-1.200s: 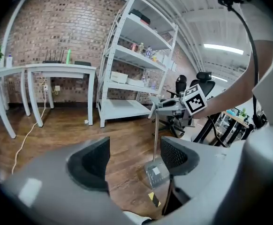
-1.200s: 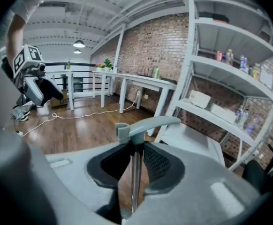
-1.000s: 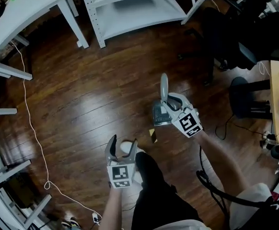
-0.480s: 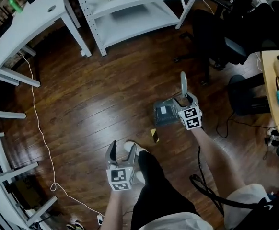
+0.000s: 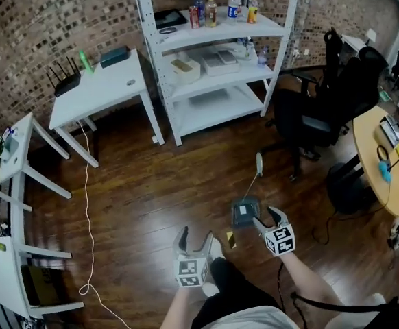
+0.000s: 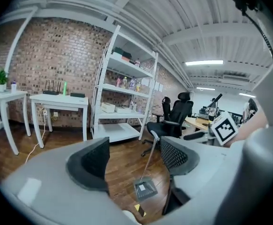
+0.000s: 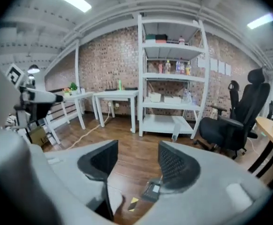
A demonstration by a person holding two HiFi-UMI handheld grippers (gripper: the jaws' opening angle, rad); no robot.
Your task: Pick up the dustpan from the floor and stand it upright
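Note:
The grey dustpan (image 5: 245,213) stands on the wooden floor with its long handle (image 5: 258,166) rising, untouched by either gripper. My right gripper (image 5: 268,218) is just to its right and nearer me, its jaws opening with nothing between them. In the right gripper view the dustpan (image 7: 152,190) shows low beyond the right gripper (image 7: 136,161). My left gripper (image 5: 195,240) hangs open and empty to the left of the pan. In the left gripper view the dustpan (image 6: 146,188) is visible between the jaws of the left gripper (image 6: 134,158), farther off on the floor.
A small yellow-and-black piece (image 5: 231,239) lies on the floor beside the pan. A white shelf unit (image 5: 213,60) stands at the back and a black office chair (image 5: 323,115) at right. White tables (image 5: 97,91) and a white cable (image 5: 86,204) are at left, a wooden table (image 5: 378,163) at right.
My right gripper let go of the dustpan handle, opened and drew back toward me. The dustpan now stands alone. Both grippers rose, and the head view lifted to show the room.

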